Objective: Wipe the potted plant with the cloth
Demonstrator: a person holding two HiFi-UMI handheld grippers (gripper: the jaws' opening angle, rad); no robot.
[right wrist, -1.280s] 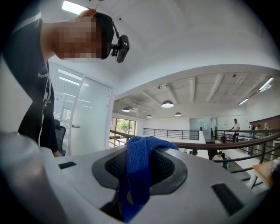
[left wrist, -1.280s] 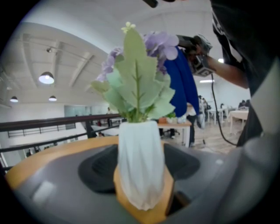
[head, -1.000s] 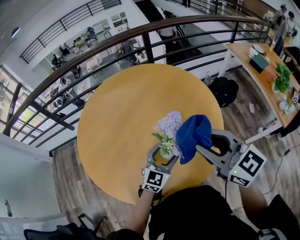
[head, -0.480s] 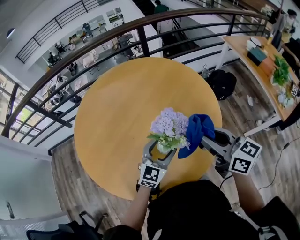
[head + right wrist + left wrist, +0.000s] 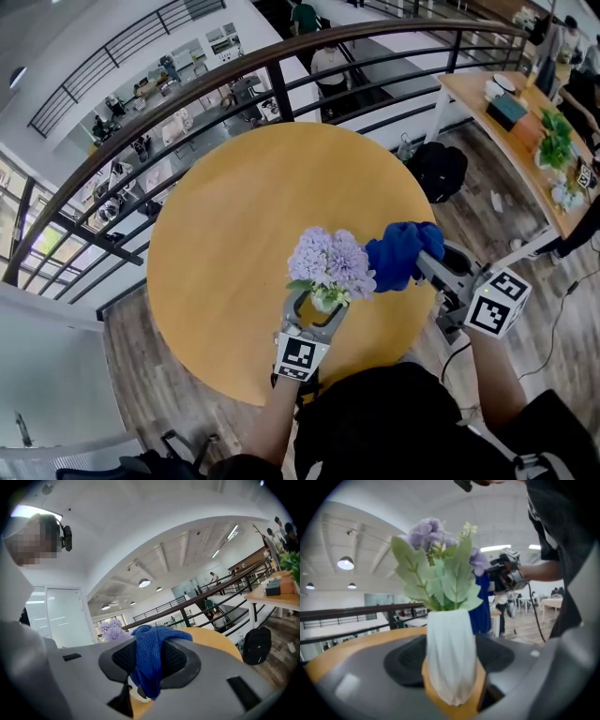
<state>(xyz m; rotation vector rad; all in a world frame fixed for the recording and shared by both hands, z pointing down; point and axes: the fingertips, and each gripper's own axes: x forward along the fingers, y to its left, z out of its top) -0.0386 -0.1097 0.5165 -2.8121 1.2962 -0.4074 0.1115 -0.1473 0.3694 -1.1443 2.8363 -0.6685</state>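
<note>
Potted plant (image 5: 328,267), with lilac blooms over green leaves in a white pot, is seen at the lower middle of the head view, above the near part of a round yellow wooden table (image 5: 244,206) that fills the centre of that frame. Its white pot (image 5: 450,663) is clamped between the jaws of the left gripper (image 5: 319,302), which is held just below the plant in the frame; in the left gripper view the table's surface shows under the pot, though whether the base rests on it is hard to judge. To the right of the plant, the right gripper (image 5: 424,268) is closed on a bunched blue cloth (image 5: 398,255). The cloth is held just beside the right edge of the blooms, and a fold of it hangs down between the jaws in the right gripper view.
</note>
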